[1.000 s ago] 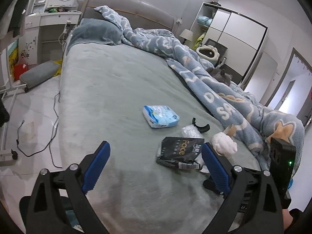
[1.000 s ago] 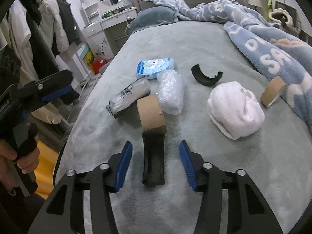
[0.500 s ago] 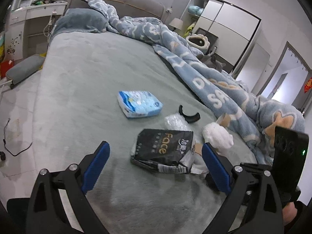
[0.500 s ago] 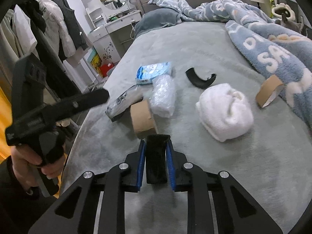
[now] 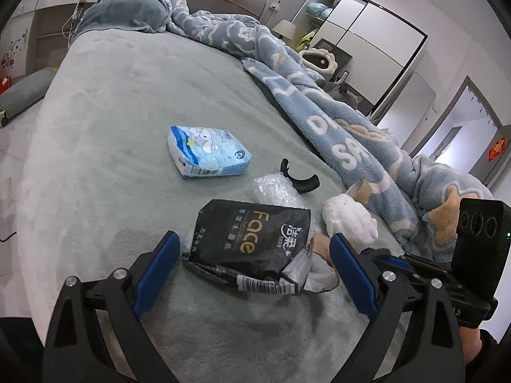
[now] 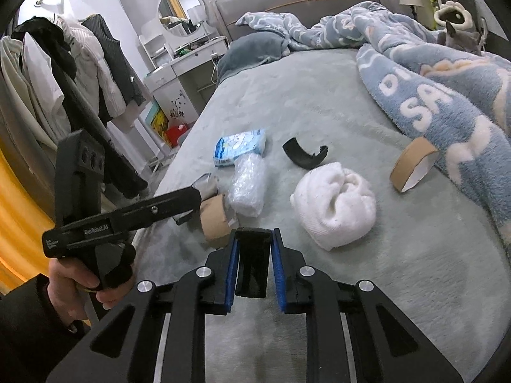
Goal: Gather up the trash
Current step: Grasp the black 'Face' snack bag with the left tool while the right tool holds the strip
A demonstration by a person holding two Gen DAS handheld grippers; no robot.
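Our right gripper [image 6: 254,263], bottom centre of its frame, was clamped on a flat black piece [image 6: 253,261]. Our left gripper [image 5: 255,271] stood wide open around the black tissue pack [image 5: 252,239], low in its frame on the grey bed [image 5: 127,102], holding nothing.

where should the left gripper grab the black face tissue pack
Across its short width near the crumpled bottom end, coming from the near side. The black tissue pack lies flat and limp between the open left gripper fingers, so closing there probably bunches the film.
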